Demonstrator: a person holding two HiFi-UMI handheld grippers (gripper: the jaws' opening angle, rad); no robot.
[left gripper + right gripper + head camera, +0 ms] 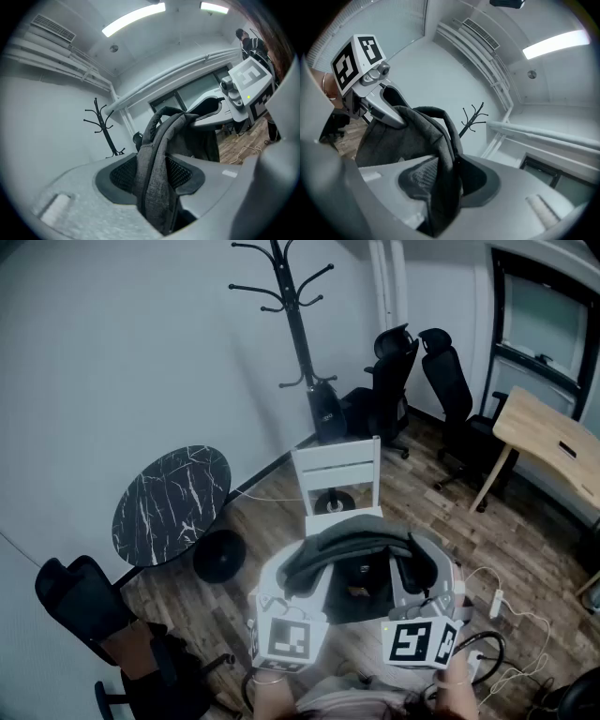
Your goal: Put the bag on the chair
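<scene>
A grey backpack (361,554) hangs between my two grippers, just in front of a white slatted chair (337,470); it hides most of the seat. My left gripper (298,570) is shut on the bag's grey shoulder strap (154,183), which runs down between its pads. My right gripper (419,570) is shut on the other strap (440,187) in the same way. Each gripper view shows the opposite gripper across the bag: the right one (248,84) and the left one (361,61).
A round black marble table (172,491) stands left of the chair with a round black base (219,555) by it. Behind are a coat stand (298,324) and two black office chairs (389,381). A wooden desk (548,442) is at right, cables (497,601) on the floor.
</scene>
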